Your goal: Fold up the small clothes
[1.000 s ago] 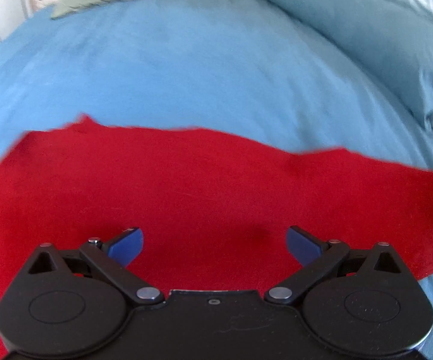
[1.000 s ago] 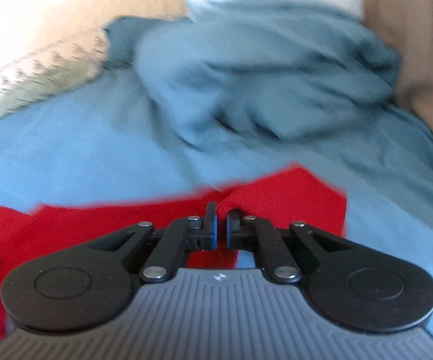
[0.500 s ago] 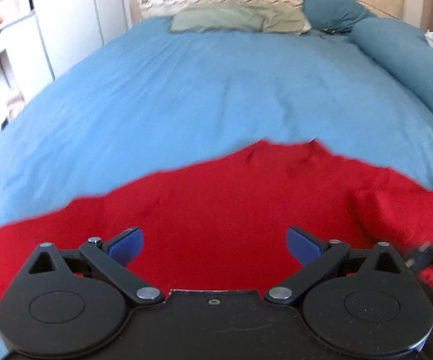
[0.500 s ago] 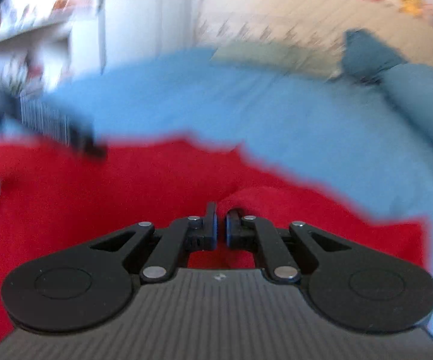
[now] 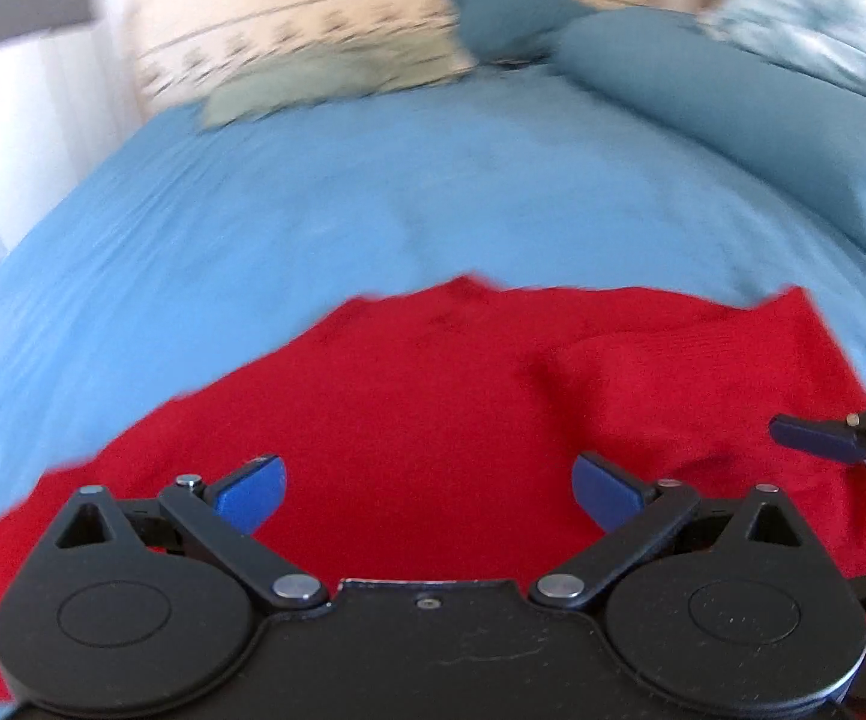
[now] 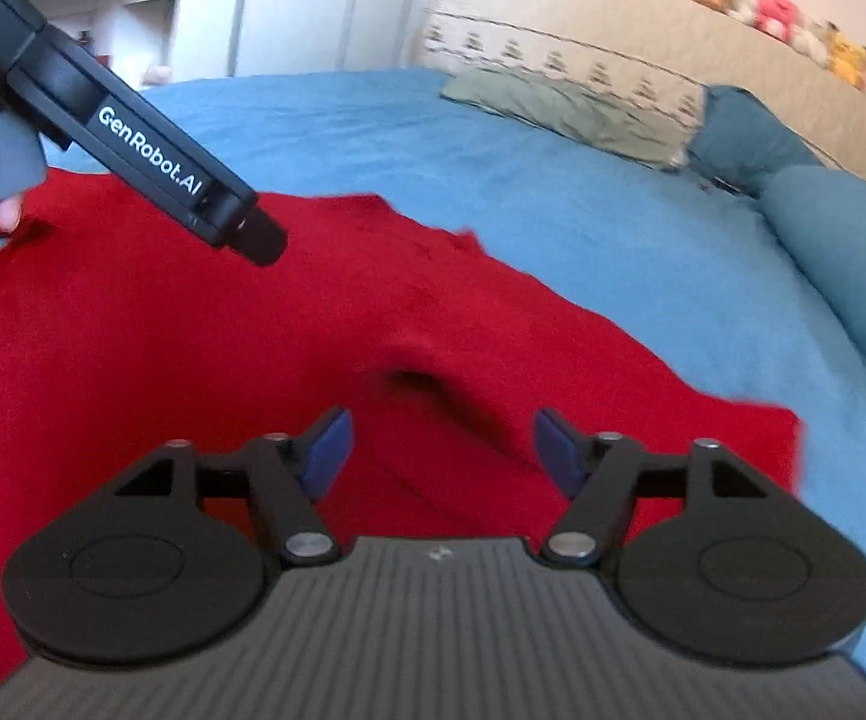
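Garment: red garment (image 6: 162, 360) lies spread on the blue bedsheet (image 6: 553, 210), its right part doubled over into a soft ridge.
Left gripper (image 5: 426, 489): I see it gaping wide, empty, low over the cloth.
Right gripper (image 6: 436, 444): parted too, nothing held.
Advice: I'd pinch a free edge, lift low, lay it flat, smoothing the ridge.

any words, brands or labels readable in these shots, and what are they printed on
"GenRobot.AI" in white, along the black body of the left gripper, above the red knit garment.
"AS" in white at the top left corner of that same body; the word is cut off by the frame edge.
Smaller white print below "AS": too small and blurred to read.
Left wrist view: no readable text.
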### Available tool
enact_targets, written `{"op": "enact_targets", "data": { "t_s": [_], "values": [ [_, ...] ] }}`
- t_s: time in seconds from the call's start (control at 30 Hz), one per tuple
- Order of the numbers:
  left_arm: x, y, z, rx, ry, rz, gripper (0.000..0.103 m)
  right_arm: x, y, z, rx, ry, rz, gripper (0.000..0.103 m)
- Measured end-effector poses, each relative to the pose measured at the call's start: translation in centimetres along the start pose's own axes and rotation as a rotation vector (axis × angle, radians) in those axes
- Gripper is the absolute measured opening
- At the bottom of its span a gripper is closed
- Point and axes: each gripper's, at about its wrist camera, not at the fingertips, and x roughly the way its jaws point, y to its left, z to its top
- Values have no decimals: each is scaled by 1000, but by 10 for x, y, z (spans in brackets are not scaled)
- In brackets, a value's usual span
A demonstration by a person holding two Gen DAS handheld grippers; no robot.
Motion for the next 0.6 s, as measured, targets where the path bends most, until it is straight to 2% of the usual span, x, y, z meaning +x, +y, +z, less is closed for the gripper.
{"op": "enact_targets", "data": {
  "t_s": [0.1, 0.17, 0.3, 0.4, 0.43, 0.47, 0.53, 0.6],
  "values": [
    [7, -42, 2, 110, -11, -49, 103, -19, -27, -17, 93, 12, -18, 92],
    [18, -64, 0, 183, -12, -54, 102, -28, -41, -29, 146, 18, -40, 92],
    [39, -93, -9, 302, -4, -44, 92, -47, -60, -49, 221, 15, -80, 92],
    [56, -101, -14, 334, -1, -50, 84, -50, -70, -58, 246, 27, -86, 92],
    [57, -100, -14, 321, -15, -56, 81, -50, -72, -60, 243, 32, -93, 92],
    [56, -96, -16, 295, -26, -59, 72, -49, -73, -60, 242, 34, -98, 92],
    [57, -84, -11, 194, -36, -31, 60, -50, -78, -61, 251, 30, -100, 92],
    [56, -55, -10, 17, -43, -19, 59, -45, -81, -59, 266, 26, -100, 92]
  ]
}}
